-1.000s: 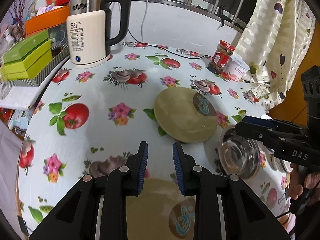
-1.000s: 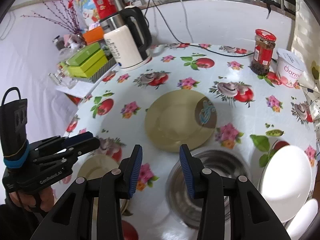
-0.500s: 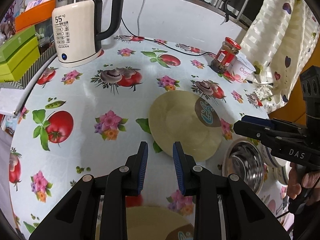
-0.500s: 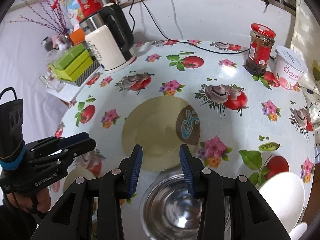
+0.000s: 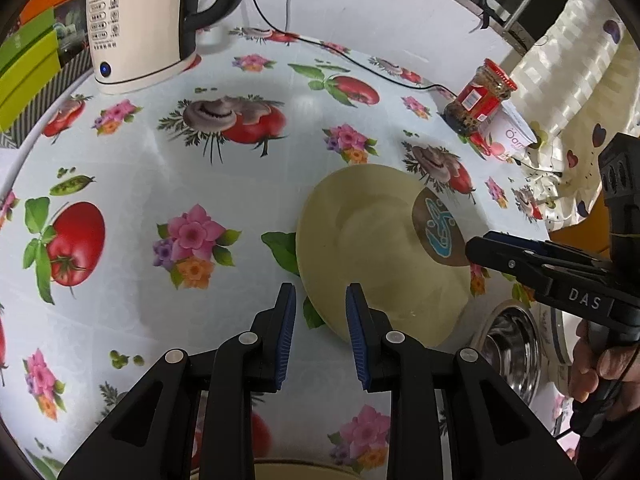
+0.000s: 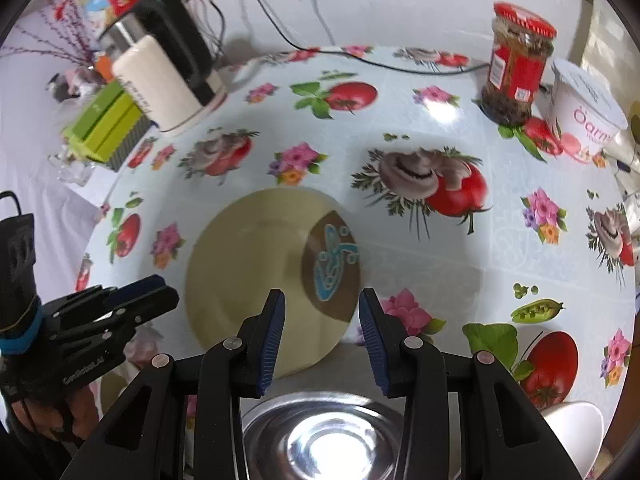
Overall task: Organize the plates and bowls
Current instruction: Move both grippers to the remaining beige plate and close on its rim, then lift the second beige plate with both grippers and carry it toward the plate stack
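Observation:
A large beige plate [image 5: 380, 248] with a brown patch and a blue motif lies flat on the flowered tablecloth; it also shows in the right wrist view [image 6: 264, 284]. My left gripper [image 5: 320, 316] is open and empty, its tips at the plate's near left rim. My right gripper [image 6: 322, 320] is open and empty, its tips over the plate's near rim. A steel bowl [image 6: 320, 436] sits just below the right gripper and shows in the left wrist view [image 5: 512, 352]. A second beige plate [image 5: 292, 470] peeks out at the bottom edge. A white bowl [image 6: 576, 424] is at the lower right.
A white electric kettle [image 5: 140, 28] with its cord stands at the back left, beside green boxes [image 5: 24, 64]. A red-lidded jar [image 6: 516, 68] and a yogurt tub [image 6: 584, 108] stand at the back right. A curtain [image 5: 568, 60] hangs on the right.
Both grippers have moved forward toward the large beige plate, which now looms larger. The smaller plate and the steel bowl have slid toward the bottom of the views. Both stay open.

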{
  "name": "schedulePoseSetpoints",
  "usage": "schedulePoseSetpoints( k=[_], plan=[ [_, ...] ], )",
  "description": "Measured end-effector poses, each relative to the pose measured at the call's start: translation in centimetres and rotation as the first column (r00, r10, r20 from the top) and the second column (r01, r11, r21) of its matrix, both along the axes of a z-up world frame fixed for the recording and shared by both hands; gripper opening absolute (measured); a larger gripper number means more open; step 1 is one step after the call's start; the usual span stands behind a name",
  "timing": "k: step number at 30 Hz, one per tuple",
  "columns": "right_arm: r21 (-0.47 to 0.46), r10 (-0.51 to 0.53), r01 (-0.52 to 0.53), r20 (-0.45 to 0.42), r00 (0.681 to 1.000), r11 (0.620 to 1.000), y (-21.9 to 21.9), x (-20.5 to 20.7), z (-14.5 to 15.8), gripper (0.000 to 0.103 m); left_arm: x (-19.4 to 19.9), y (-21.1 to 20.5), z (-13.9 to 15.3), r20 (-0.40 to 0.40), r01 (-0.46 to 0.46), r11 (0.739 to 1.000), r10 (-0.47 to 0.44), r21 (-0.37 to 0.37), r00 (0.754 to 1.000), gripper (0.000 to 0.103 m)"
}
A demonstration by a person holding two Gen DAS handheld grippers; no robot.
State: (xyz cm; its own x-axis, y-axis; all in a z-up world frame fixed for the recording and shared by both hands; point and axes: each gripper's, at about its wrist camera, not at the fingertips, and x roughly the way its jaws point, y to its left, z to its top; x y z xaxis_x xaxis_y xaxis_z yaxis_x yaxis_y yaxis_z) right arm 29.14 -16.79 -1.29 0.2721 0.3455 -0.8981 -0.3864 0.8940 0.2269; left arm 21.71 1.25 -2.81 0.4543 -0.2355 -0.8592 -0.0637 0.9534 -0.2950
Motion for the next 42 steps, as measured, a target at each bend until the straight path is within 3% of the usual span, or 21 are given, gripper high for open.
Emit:
schedulePoseSetpoints(
  k=[17, 20, 42],
  plan=[
    [-0.025, -0.051, 0.049, -0.103, 0.993, 0.998, 0.2, 2.3, -3.2, 0.032, 1.5, -0.2, -1.8, -0.043, -0.011, 0.999, 0.009, -0.034, 0.999, 0.027],
    [-0.011, -0.045, 0.044, -0.107, 0.993, 0.999, 0.5, 2.3, -3.2, 0.024, 1.5, -0.4, -1.8, -0.043, 0.0, 0.999, -0.002, -0.036, 0.999, 0.027],
    [0.02, -0.025, 0.026, -0.07, 0.997, 0.999, 1.8, 1.4, -1.6, 0.024, -0.1, 0.9, 0.3, 0.006, -0.026, 1.0, 0.026, -0.016, 1.0, 0.027]
  ],
)
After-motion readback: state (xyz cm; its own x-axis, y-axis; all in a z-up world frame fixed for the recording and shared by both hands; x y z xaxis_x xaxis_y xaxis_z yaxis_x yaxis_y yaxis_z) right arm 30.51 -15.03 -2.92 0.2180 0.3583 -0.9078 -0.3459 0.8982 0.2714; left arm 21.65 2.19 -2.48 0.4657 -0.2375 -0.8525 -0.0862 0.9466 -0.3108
